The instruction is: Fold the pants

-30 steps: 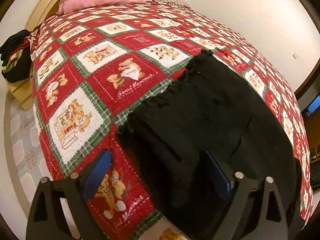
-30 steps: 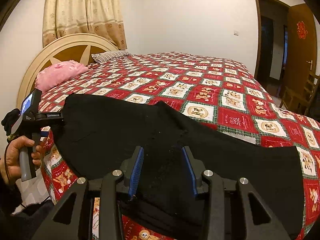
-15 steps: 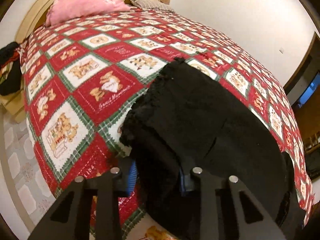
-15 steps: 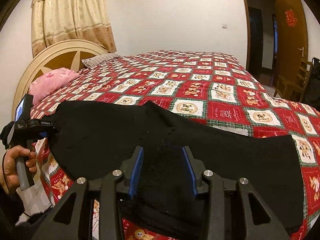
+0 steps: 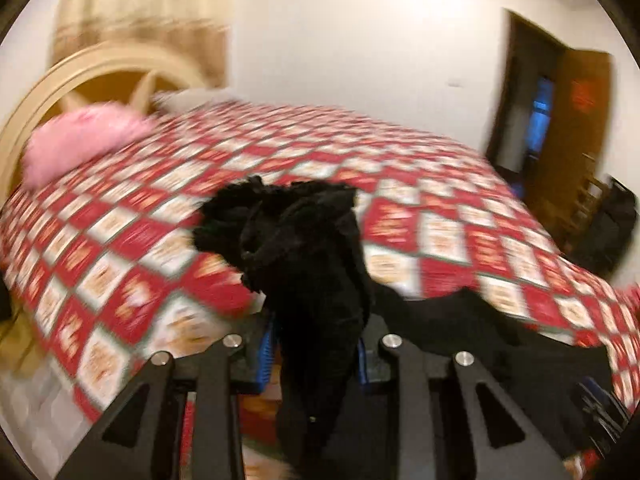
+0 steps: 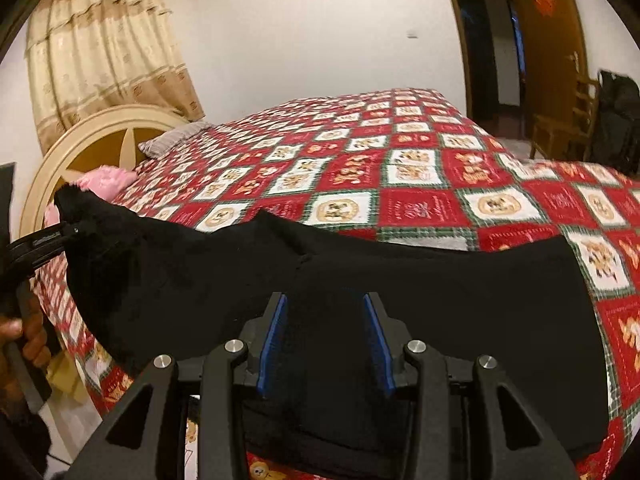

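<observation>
Black pants [image 6: 440,300] lie across the near side of a red, white and green checked quilt [image 6: 400,168]. My right gripper [image 6: 326,320] is shut on a fold of the pants at the near edge; dark cloth fills the gap between its blue pads. My left gripper [image 5: 314,348] is shut on one end of the pants [image 5: 304,248], which stands bunched up above the quilt and hangs below the fingers. The right wrist view shows the left gripper [image 6: 74,232] at the far left with that end raised, and a hand [image 6: 28,332] on its handle.
A pink pillow [image 5: 84,144] and a grey pillow [image 6: 172,142] lie by the round cream headboard [image 6: 100,140]. Curtains [image 6: 104,52] hang behind. A brown door [image 6: 552,40], a wooden chair [image 6: 560,132] and a dark bag [image 6: 618,120] stand at the right.
The left gripper went from open around the pants' end to shut on it, then lifted it off the quilt and swung its view right. The right gripper kept its grip and shifted slightly.
</observation>
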`<state>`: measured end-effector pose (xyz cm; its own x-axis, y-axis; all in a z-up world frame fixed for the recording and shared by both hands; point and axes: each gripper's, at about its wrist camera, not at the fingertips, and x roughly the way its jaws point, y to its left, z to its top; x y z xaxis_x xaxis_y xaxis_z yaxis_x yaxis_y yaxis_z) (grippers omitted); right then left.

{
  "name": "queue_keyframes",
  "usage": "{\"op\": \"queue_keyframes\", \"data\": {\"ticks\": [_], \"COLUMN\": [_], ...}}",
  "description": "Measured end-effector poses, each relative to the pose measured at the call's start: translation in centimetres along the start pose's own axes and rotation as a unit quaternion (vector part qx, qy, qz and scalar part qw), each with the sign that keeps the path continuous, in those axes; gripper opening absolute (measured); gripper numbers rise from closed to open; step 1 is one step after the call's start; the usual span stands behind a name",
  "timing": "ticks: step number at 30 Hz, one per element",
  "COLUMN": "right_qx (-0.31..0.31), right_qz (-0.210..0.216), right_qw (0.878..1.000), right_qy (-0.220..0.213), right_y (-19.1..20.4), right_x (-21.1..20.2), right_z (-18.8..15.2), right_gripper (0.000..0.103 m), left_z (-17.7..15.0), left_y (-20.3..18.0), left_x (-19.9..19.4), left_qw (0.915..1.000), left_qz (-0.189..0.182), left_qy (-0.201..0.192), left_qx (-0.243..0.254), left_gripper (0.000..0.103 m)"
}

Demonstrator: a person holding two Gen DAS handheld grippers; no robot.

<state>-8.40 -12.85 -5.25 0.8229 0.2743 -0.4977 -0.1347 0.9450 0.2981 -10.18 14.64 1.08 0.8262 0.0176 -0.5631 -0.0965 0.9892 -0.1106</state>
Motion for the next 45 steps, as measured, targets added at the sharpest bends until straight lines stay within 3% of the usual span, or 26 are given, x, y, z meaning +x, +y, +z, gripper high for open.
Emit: {"op": "queue_keyframes", "data": {"ticks": [4,7,13,14,17,20,22,26,29,31,34,36,38,40,42,45], "right_qx": [0.054,0.091,0.135,0.144,0.177,0.222,0.245,0.256,0.249,0.252,0.260,0.266,0.258,0.237,0.201,0.163], "right_qz": [-0.013,-0.021,-0.036,-0.032,-0.009,0.065,0.103,0.133,0.142,0.145,0.153,0.154,0.160,0.160,0.128,0.090], "right_qw": [0.998,0.996,0.990,0.989,0.984,0.973,0.964,0.957,0.957,0.956,0.952,0.951,0.952,0.956,0.968,0.979], "right_qy": [-0.004,-0.011,-0.025,-0.022,-0.011,-0.009,-0.008,0.014,0.034,0.038,0.041,0.043,0.050,0.066,0.084,0.083], "right_y": [-3.1,-5.4,-9.0,-9.6,-11.0,-12.3,-12.5,-12.1,-11.8,-11.7,-12.0,-12.1,-11.7,-10.7,-9.5,-8.1], "right_x": [-0.6,-1.4,-3.6,-3.8,-3.9,-4.0,-3.7,-2.3,-1.3,-0.9,-0.3,-0.1,-0.1,0.2,0.6,1.0], "right_z": [0.6,1.0,1.2,1.0,0.4,0.1,0.4,0.9,0.9,0.7,0.2,0.1,0.1,0.0,-0.4,-1.1], "right_gripper": [0.041,0.041,0.042,0.042,0.042,0.043,0.063,0.064,0.064,0.064,0.064,0.064,0.064,0.064,0.064,0.064], "left_z": [-0.6,-2.0,-6.2,-7.2,-9.3,-10.3,-10.7,-11.2,-11.0,-10.0,-9.1,-8.4,-7.0,-5.4,-3.8,-2.8], "left_y": [-6.3,-11.2,-18.1,-19.2,-20.6,-20.7,-21.0,-21.8,-20.7,-18.9,-16.9,-15.7,-14.4,-12.9,-11.8,-10.6], "left_x": [-2.0,-3.2,-3.9,-3.7,-2.8,-2.3,-2.3,-2.7,-3.1,-3.4,-4.4,-5.3,-5.3,-4.5,-3.0,-0.9], "left_qw": [0.9934,0.9791,0.9428,0.9364,0.9280,0.9212,0.9164,0.8987,0.8914,0.8939,0.8883,0.8921,0.9030,0.9199,0.9406,0.9584], "left_qz": [-0.073,-0.129,-0.219,-0.225,-0.224,-0.228,-0.227,-0.223,-0.243,-0.261,-0.284,-0.279,-0.283,-0.278,-0.246,-0.204], "left_qy": [-0.037,-0.050,-0.034,-0.027,-0.006,0.014,0.015,0.027,0.039,0.049,0.048,0.027,0.028,0.035,0.037,0.054], "left_qx": [0.080,0.150,0.249,0.268,0.298,0.315,0.329,0.377,0.381,0.361,0.358,0.355,0.322,0.275,0.231,0.192], "left_gripper": [0.032,0.032,0.031,0.031,0.031,0.031,0.032,0.034,0.055,0.075,0.091,0.093,0.093,0.093,0.093,0.093]}}
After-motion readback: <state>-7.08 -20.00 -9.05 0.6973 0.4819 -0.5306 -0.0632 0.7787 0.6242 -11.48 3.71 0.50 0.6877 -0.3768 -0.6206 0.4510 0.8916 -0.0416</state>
